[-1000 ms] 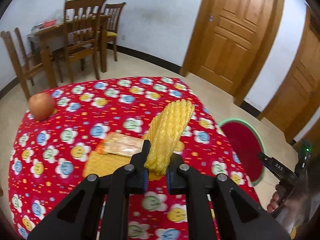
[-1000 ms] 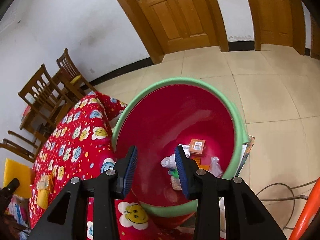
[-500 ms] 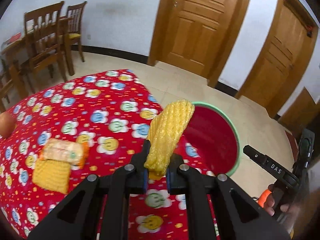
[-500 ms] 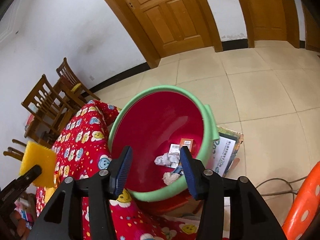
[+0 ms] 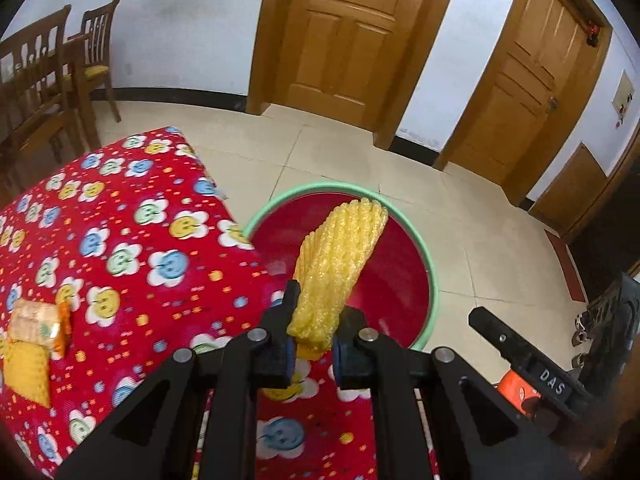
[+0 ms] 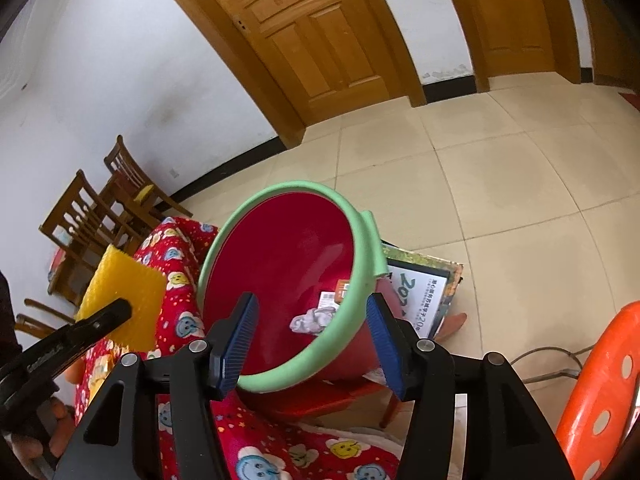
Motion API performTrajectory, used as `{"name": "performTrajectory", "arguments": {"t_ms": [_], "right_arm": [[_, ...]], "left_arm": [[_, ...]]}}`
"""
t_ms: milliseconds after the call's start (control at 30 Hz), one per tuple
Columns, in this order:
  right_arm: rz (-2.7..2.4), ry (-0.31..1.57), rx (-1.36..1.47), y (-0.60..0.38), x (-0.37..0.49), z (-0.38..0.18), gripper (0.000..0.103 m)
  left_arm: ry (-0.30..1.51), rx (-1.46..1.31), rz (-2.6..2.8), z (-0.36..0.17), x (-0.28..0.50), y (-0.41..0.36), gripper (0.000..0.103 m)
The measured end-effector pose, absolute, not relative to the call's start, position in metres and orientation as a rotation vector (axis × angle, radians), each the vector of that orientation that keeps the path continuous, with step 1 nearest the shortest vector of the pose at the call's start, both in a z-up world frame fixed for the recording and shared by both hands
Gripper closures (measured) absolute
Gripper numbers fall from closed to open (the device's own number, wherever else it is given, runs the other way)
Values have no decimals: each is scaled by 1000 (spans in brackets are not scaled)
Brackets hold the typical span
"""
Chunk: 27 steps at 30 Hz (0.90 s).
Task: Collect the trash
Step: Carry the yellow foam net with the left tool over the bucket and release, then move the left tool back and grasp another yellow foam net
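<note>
Foam: your left gripper (image 5: 313,342) clamped the yellow foam sheet (image 5: 340,268); you held it above the red bin (image 5: 400,288) beside the desk (image 5: 120,240)
Right gripper (image 6: 312,340): jaws opening, nothing between them

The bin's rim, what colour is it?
Light green, around a red bin; the rim shows best in the right wrist view.

Your landmark is the bin (image 6: 362,280). It stands on the floor, just beside the table (image 5: 120,248), which lies to its left. Paper scraps (image 6: 314,318) lie inside the bin. A flat book (image 6: 424,292) lies under its right side. A stool (image 6: 596,392) stands farther right. Chairs (image 5: 48,76) stand far behind the table, well apart from the bin.
</note>
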State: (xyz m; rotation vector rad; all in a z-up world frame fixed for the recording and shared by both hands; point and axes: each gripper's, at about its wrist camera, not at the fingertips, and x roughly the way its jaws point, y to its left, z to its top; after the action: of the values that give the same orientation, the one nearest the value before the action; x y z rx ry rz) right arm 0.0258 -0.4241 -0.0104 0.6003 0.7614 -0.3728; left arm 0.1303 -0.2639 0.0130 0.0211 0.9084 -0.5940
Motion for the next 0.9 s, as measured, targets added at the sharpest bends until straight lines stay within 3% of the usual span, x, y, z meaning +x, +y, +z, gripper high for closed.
{"name": "performTrajectory", "arguments": {"t_ms": [133,200,267,333,633,900], "right_arm": [[-376,758,614,-428,25,-12,45],[-377,756,620,-430,24,-12,45],[-380,754,623,-431,23,-12,45],[-381,751,628,-432,22,-12,45],[-362,744,620,-425,22,-7,45],[-327,741,605,-411,23,0,43]], "left_arm": [[913,40,-617,6,132,-279,91],[920,48,-627,3,133,-284,81],[921,48,-629,1,132,-287,60],[915,48,-628,0,131,-287,53],[924,30,-581,0,128,-269,45],[930,-4,-479,-1,124,-226,44]]}}
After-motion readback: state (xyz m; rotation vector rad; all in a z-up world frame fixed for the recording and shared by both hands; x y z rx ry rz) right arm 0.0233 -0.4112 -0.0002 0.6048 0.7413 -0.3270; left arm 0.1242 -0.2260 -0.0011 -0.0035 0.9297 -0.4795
